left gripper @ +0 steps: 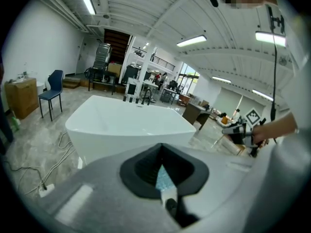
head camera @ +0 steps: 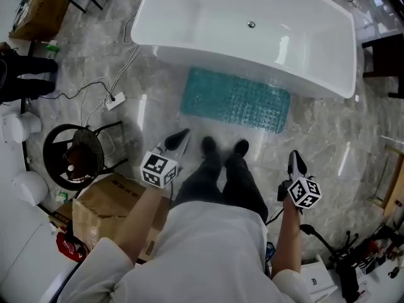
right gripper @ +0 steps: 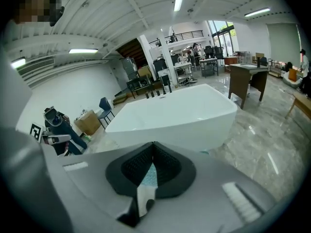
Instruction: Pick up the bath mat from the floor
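Standing by the bathtub [head camera: 252, 30], you held L & R w/ jaws clenched, nothing btwn: left gripper [head camera: 180, 136], right gripper [head camera: 295, 160]. Bath mat [head camera: 237, 100] lay flat on floor [head camera: 158, 87], just beside tub, ahead of your shoes [head camera: 224, 148].

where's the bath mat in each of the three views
Head view: bath mat centre, just before the bathtub.
Left gripper view: bath mat sliver low centre, under the bathtub.
Right gripper view: bath mat sliver low centre, under the bathtub.
Shared landmark: the white bathtub.
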{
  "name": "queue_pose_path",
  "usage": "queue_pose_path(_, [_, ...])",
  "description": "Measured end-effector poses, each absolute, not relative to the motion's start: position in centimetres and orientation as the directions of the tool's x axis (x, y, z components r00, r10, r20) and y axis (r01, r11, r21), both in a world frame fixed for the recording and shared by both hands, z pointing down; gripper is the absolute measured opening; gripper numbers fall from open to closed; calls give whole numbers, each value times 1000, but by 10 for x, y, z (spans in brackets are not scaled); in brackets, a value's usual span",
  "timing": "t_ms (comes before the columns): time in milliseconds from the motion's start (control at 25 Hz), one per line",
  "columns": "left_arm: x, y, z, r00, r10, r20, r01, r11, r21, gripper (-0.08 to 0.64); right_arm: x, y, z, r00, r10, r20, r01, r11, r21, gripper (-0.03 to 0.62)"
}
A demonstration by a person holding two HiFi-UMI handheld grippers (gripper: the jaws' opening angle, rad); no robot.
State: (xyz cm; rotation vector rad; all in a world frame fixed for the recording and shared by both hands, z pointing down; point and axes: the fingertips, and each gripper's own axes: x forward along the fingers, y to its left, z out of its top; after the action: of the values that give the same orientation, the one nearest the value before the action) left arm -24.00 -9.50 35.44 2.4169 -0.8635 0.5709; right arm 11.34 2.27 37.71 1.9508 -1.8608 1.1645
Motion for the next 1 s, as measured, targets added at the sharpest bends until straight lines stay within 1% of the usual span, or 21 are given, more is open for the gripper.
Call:
queue_pose_path(360, [-203, -106, 400, 675, -481, 560, -710, -629, 316, 3, 142, 16, 432, -139, -710, 691, -914, -176, -365, 6])
queue_pose_path(560, [-185, -107, 442, 656, -478, 584, -725, -614, 312, 3, 145, 5, 474, -196, -678, 709, -929, -103, -355, 6])
queue_pose_path(1000, [-191, -124, 542, 587, -515, 624, -780, -568, 264, 3, 159, -15, 585, -262, -639, 723, -931, -29, -363, 13])
